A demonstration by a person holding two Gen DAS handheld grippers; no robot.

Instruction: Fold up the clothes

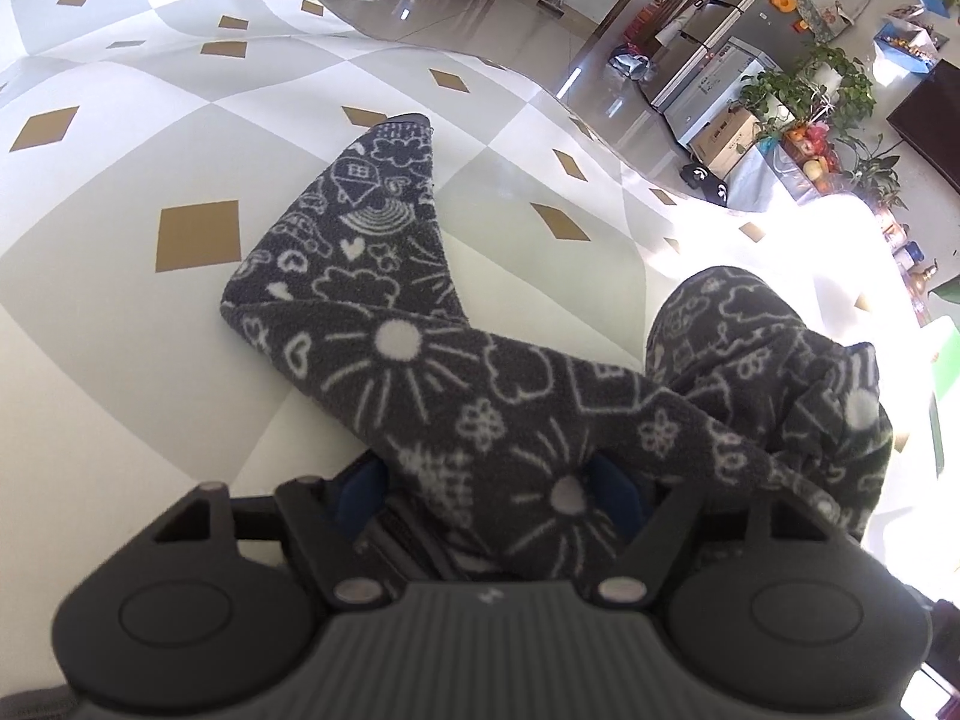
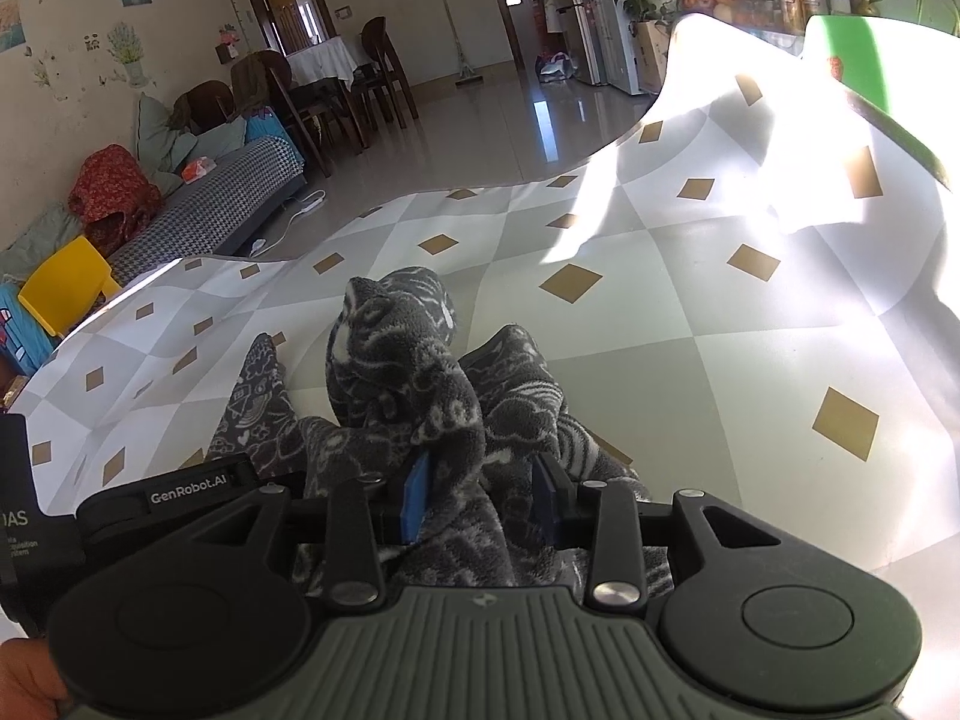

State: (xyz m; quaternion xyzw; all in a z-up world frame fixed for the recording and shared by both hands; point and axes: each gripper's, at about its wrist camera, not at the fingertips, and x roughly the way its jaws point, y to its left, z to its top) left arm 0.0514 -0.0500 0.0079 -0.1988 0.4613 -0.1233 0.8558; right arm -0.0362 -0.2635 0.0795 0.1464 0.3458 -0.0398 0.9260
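Covering both blue pads of the left gripper (image 1: pixel 480 501), the grey fleece garment (image 1: pixel 420 360) hides whether those jaws pinch it; I cannot tell. Its doodle print of white suns, hearts and clouds runs along one leg toward the table's (image 1: pixel 120 330) far edge, the cuff lying flat. Bright glare washes out the right-hand edge. The right gripper (image 2: pixel 483 489) clenches a bunched fold.

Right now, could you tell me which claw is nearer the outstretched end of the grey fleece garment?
Left, probably. The garment end lies straight ahead of the left claw; from the right claw it sits further off, ahead to its left.
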